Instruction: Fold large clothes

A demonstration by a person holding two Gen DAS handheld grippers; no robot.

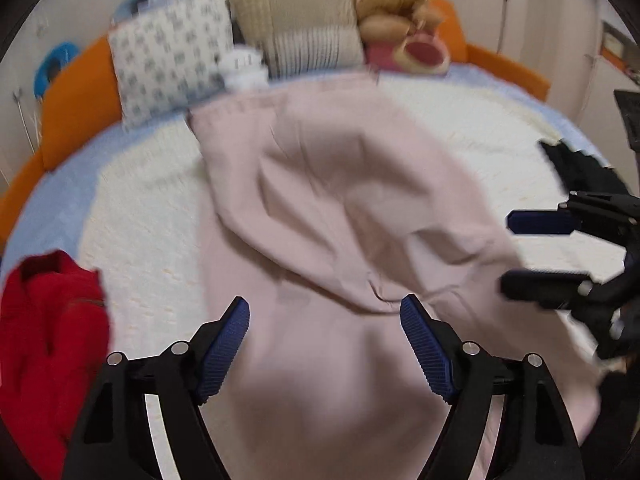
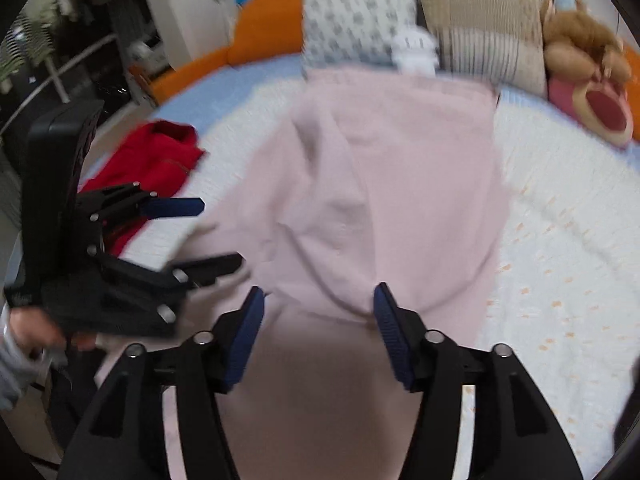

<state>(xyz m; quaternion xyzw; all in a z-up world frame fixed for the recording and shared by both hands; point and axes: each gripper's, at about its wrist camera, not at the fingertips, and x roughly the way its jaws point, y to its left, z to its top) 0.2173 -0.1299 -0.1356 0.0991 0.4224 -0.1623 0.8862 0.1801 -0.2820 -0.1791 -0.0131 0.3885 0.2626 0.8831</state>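
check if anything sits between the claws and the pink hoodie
Nothing visible does. The left claw and right claw are both open directly over the pink hoodie; the red garment lies off to its left.

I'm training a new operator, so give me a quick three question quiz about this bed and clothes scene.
1. True or false: the left gripper is shut on the pink garment.
2. Which garment lies left of the pink one: A red, B green, C yellow?
3. Fill in: the brown plush toy sits at the head of the bed beside the ____ pillow.

Key: 1 false, both grippers stand open, right gripper too; 2 A; 3 striped.
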